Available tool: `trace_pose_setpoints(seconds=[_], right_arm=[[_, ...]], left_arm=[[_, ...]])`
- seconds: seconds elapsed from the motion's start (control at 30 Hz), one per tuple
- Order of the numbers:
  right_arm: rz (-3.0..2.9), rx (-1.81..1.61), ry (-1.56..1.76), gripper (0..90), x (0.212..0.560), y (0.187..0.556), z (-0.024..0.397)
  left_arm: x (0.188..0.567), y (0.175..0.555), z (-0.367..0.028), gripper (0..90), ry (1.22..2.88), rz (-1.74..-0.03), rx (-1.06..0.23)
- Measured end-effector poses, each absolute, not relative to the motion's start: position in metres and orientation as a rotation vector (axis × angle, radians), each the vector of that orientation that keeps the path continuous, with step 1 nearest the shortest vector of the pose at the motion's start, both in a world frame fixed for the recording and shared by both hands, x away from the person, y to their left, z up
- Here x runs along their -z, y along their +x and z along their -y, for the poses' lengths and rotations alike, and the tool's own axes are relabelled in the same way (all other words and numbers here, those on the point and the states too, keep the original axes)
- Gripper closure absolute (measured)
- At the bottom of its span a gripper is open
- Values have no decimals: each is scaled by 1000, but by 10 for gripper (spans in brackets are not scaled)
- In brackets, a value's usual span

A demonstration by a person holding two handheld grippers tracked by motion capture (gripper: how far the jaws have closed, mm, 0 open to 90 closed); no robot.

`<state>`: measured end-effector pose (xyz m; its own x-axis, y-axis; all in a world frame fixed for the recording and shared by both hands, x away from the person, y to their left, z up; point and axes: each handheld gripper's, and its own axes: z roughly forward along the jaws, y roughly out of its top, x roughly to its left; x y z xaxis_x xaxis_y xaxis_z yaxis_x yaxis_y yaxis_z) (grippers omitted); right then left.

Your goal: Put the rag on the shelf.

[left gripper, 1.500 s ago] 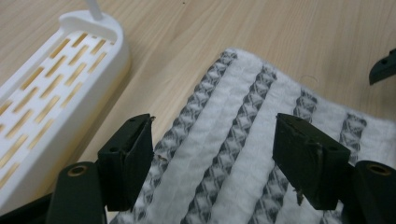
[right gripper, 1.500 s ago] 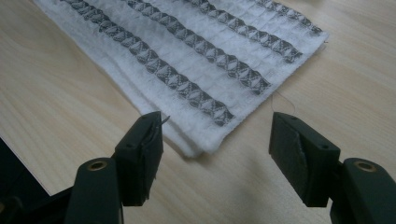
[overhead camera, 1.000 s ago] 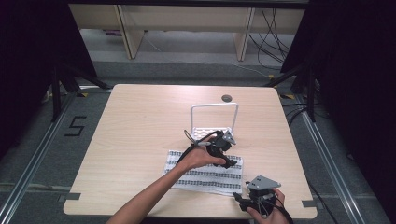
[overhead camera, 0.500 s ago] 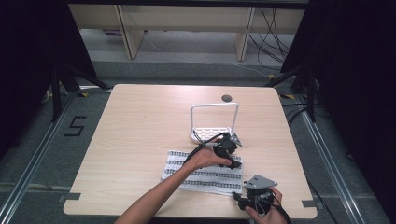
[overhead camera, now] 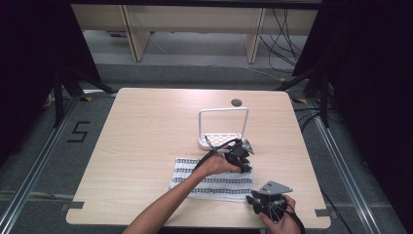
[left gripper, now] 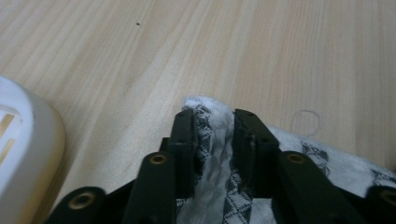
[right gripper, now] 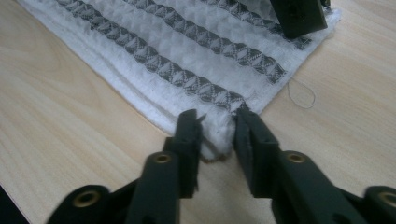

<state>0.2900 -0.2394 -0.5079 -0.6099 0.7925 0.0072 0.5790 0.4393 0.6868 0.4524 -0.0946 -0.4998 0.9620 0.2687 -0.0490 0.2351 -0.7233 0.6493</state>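
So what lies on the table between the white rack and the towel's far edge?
Bare wood. In the high view only tabletop separates the white rack from the towel, beside the left gripper pinching the towel's corner.

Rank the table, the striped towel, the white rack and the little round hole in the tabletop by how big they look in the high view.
1. Table, by far the largest.
2. Striped towel, lying flat on it.
3. White rack, a bit smaller than the towel, though it stands farther from the camera.
4. Round hole, the smallest.
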Motion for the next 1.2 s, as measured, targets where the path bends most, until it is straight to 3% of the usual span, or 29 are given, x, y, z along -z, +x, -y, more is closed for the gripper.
trace_pose_setpoints(seconds=[0.13, 0.27, 0.7, 1.2], right_arm=[[-2396, -979, 1193, 842, 508, 293, 240], [-2401, -977, 1172, 865, 508, 294, 242], [-2347, -1040, 1156, 874, 496, 294, 246], [-2241, -1161, 1073, 881, 457, 301, 240]], left_arm=[[499, 449, 97, 814, 2416, -324, -72], [498, 448, 96, 847, 2418, -314, -81], [474, 445, 81, 853, 2366, -337, -123], [418, 442, 43, 854, 2263, -423, -210]])
